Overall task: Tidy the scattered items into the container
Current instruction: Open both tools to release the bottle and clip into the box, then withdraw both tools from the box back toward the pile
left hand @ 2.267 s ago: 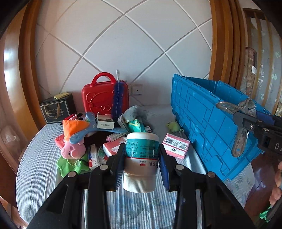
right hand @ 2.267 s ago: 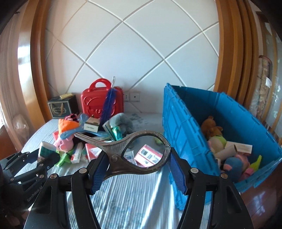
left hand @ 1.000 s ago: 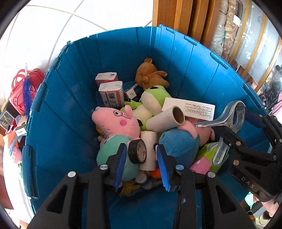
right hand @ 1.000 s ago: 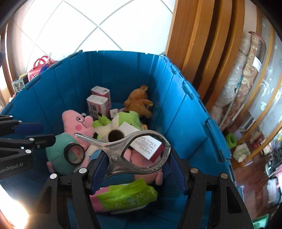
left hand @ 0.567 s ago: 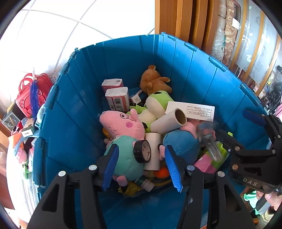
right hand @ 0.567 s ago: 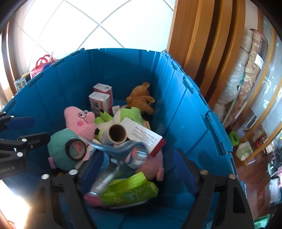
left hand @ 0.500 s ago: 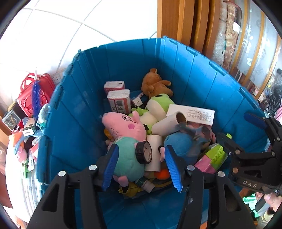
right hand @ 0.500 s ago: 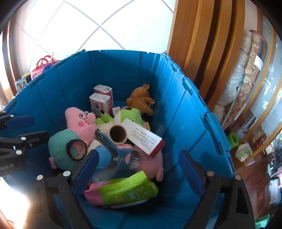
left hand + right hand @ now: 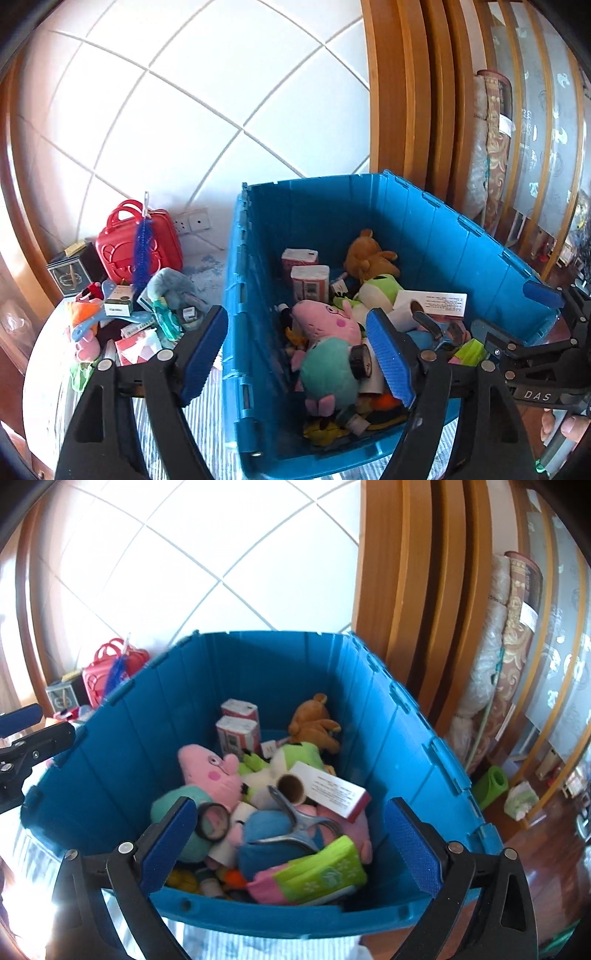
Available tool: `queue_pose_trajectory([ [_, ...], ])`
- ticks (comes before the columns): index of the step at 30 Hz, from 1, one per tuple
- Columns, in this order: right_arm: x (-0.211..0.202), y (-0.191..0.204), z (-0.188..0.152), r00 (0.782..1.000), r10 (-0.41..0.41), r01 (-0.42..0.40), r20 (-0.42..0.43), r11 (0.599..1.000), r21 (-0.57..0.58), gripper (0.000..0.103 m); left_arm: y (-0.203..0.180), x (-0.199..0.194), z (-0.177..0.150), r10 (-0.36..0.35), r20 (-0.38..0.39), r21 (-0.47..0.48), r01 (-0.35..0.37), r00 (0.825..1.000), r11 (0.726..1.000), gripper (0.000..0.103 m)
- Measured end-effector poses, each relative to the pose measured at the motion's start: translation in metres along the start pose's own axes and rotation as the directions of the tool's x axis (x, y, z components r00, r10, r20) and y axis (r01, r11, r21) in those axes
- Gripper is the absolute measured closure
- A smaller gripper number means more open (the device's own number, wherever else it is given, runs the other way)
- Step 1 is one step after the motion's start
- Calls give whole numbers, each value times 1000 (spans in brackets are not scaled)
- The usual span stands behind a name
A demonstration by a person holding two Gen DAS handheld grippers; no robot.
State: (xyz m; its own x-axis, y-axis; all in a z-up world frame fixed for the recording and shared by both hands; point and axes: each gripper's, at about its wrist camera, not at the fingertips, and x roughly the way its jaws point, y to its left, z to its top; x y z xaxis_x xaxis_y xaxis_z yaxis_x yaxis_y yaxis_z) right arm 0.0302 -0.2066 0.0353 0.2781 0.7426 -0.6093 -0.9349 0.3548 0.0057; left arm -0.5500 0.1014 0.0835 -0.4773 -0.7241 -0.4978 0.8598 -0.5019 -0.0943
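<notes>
**Operator:** While both sets of jaws are opening with nothing between them, I log the stock as it lies. Left gripper (image 9: pixel 297 350): empty, hanging above the near left wall of the blue crate (image 9: pixel 413 738). Right gripper (image 9: pixel 288 843): empty, spread wide above the crate's near edge. Metal clip (image 9: pixel 299 821): inside the crate, lying on the blue plush toward the near right corner. Pink pig plush (image 9: pixel 210 771): inside, left of centre, with a tape roll (image 9: pixel 213 821) beside it.

**Second:** And the items not yet in?

**Operator:** On the striped tablecloth (image 9: pixel 207 424), left of the crate: red toy case (image 9: pixel 142 240) against the far wall, blue brush (image 9: pixel 142 254) leaning on it, grey plush (image 9: pixel 171 286), small cartons and a red-and-white box (image 9: pixel 138 341) nearer my edge. My reading: the drop is done and the next fetch begins.

**Second:** How do I do it well?

**Operator:** I would clear both grippers above the rim before swinging left, so no finger catches the crate wall. Keep the jaws wide, pick a piece at the pile's near edge, and approach the loose box flat-on.
</notes>
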Motion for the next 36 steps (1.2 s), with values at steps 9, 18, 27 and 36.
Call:
queue_pose_trajectory([
  [9,-35,103,9,991,100,-92,87,992,-89,0,110,-32,-30,44,41,-123,-38,998,992,26],
  [18,-48,249,5,975,206,-192,83,969,-153,0,255,-59,-87,134,-11,-196,-133,991,971,26],
  [27,-29,347,-14,962,271,-271,-21,950,-157,0,382,-60,-136,219,-117,-286,-244,969,927,26],
  [36,40,370,-17,942,305,-329,-142,924,-196,0,437,-17,-164,273,-241,-370,-349,931,861,26],
])
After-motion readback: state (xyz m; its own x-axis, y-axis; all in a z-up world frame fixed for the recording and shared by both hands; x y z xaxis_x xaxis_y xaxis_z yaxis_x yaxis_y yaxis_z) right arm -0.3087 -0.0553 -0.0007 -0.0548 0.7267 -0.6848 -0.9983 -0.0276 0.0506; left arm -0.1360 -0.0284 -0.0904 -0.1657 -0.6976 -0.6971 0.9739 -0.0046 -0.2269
